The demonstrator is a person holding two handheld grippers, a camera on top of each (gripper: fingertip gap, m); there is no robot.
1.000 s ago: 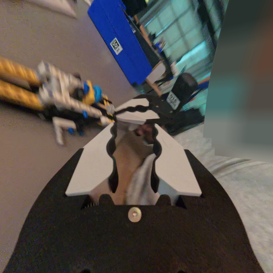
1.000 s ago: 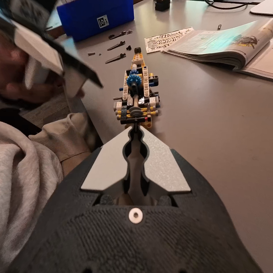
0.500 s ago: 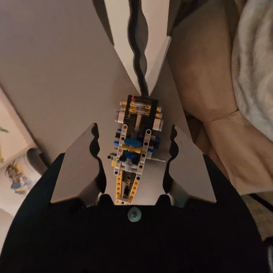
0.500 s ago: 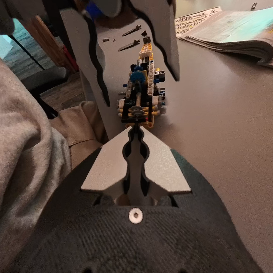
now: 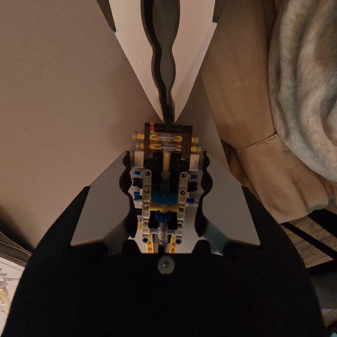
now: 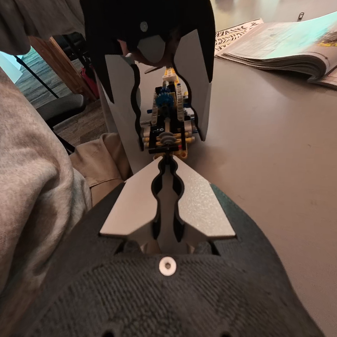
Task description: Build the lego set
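Note:
The lego model (image 5: 164,182), a long yellow, black and grey build with blue gears, lies on the grey table (image 5: 54,91) near its edge. My left gripper (image 5: 166,156) reaches over it from above. Its fingers straddle the wide middle part, and the tips touch the white pieces on both sides. My right gripper (image 6: 166,158) is shut on a thin black axle that sticks out of the model's (image 6: 167,127) near end. The right gripper (image 5: 167,116) faces mine in the left wrist view. The left gripper (image 6: 171,144) hangs over the model in the right wrist view.
An open instruction booklet (image 6: 273,45) and a striped sticker sheet (image 6: 235,31) lie at the back right of the table (image 6: 255,145). The table edge runs just left of the model. A person's grey sleeve (image 6: 36,164) and beige trousers (image 5: 246,109) are beyond it. The grippers are tip to tip, or close to it.
My left gripper swung over the model, came down around it and narrowed its jaws from wide open to touching its sides. My right gripper kept its hold on the axle.

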